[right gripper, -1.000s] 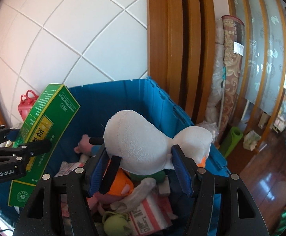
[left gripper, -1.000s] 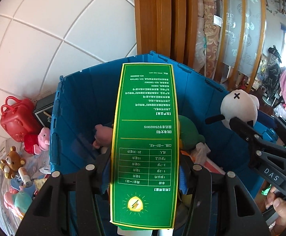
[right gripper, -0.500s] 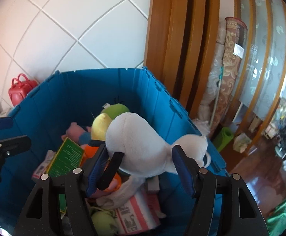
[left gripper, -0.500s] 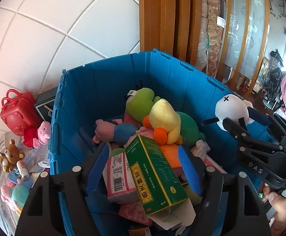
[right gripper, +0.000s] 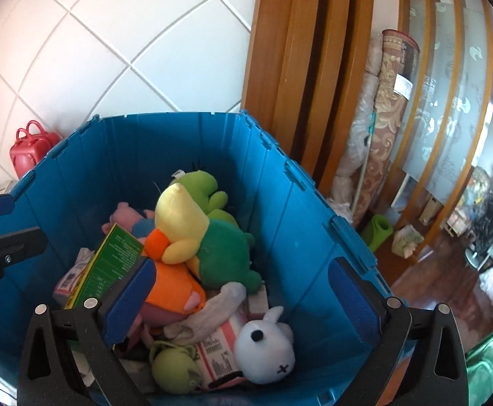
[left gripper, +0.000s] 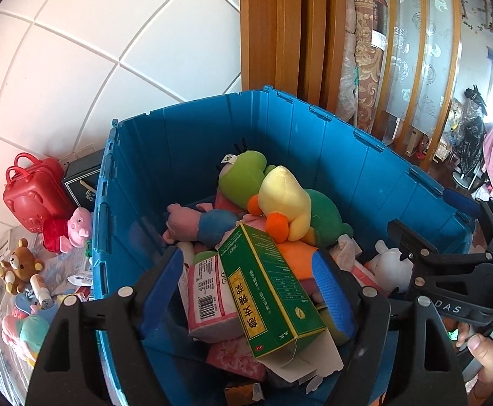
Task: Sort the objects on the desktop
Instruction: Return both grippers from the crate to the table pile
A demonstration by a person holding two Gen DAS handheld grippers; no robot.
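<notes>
Green box [left gripper: 270, 287], yellow lettering, end flap open, tilted on pink packet [left gripper: 209, 299]

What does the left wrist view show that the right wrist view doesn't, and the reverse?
Only the left wrist view: the pig toy and bear toy outside the bin, left of it.
Only the right wrist view: the white plush's face and a green ball at the bin's near end, and a green mat roll on the floor.
Both: the blue bin, green box, yellow duck and red case.
</notes>
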